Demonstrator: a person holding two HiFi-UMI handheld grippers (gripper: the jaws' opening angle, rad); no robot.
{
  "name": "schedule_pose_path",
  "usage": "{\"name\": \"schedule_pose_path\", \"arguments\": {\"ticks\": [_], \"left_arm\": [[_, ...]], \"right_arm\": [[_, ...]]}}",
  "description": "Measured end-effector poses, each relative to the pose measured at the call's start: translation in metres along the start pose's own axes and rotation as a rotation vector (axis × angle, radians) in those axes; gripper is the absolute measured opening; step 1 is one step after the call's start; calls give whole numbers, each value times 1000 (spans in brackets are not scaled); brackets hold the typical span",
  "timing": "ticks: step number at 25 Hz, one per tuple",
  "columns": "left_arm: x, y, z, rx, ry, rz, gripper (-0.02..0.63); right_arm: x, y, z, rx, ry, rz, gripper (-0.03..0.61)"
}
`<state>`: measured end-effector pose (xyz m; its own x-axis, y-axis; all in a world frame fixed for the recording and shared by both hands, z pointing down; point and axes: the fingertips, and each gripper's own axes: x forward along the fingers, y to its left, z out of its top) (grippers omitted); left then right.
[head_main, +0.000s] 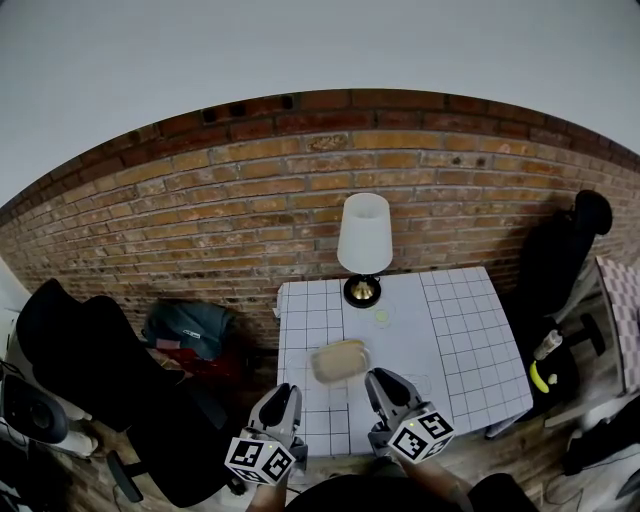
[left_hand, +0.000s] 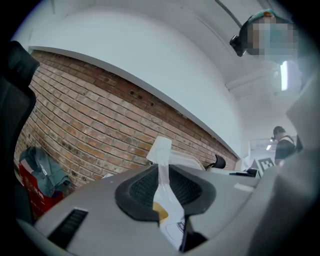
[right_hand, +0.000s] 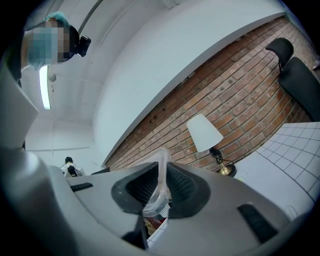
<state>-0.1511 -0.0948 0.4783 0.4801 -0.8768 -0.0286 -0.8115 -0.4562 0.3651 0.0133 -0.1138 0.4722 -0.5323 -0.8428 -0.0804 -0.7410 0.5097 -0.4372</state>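
- Step in hand, as it looks: you have a two-sided hold on the container (head_main: 340, 360), one gripper at each end, over the near part of the counter (head_main: 460, 340).
- Your left gripper (head_main: 283, 393) is clenched on a thin clear flap of the container. In the left gripper view the flap stands up between the pads, with a white tab at its top and something tan and a label lower down.
- Your right gripper (head_main: 381, 381) is likewise clamped on the container. The right gripper view shows a curved clear plastic rim pinched between its pads.
- The container sits between the two grippers, in front of the lamp (head_main: 364, 235) and well apart from it. Whether its base touches the counter cannot be told from these views.
- Its long axis runs across you, from the left gripper to the right. The right end lies slightly farther from you, toward the brick wall (head_main: 200, 220). It lies roughly flat, and which face is up is too blurred to say.
- The next move calls for both grippers to travel as one, at the same height and the same spacing. The plastic in each grip is thin, so pulling the ends apart or twisting one end could bend the rim or let it slip out.
- A black chair (head_main: 90, 350) stands to your left, off the counter.
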Motion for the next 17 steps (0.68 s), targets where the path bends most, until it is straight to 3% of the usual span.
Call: {"name": "schedule_pose_path", "arguments": {"ticks": [17], "left_arm": [[6, 7, 4, -6, 1, -6, 71]], "right_arm": [[9, -1, 2, -11, 2, -7, 44]]}}
